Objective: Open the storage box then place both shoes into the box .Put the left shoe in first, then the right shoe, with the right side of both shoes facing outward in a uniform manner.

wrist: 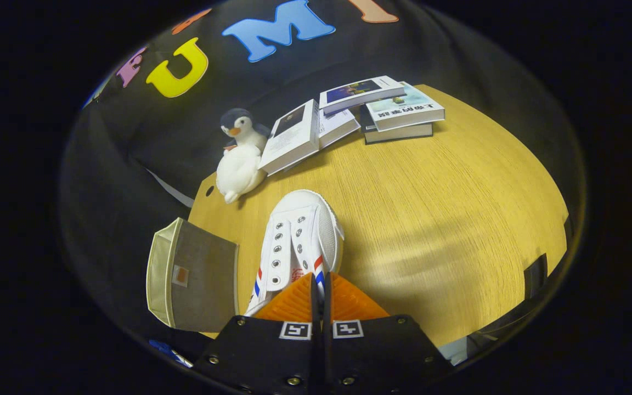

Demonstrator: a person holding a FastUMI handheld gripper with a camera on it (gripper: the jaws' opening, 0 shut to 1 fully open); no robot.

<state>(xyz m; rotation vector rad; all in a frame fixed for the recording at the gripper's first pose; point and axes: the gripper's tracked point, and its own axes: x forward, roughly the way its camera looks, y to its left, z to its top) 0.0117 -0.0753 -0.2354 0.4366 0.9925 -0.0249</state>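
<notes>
A white canvas shoe with red and blue stripes and empty lace eyelets reaches out from my fingers, toe pointing away over the wooden table. My gripper is shut on the shoe's rear part; a thin strip of it shows between the two nearly touching fingers. The heel is hidden behind the fingers. To the left of the shoe, at the table's near left edge, sits the grey fabric storage box with a beige side and a small tag. I cannot tell whether the box is open.
A plush penguin sits at the table's far left corner, beyond the shoe. Several books lie stacked and leaning along the far edge. Bare wood spreads to the right of the shoe. Black cloth hangs behind the table.
</notes>
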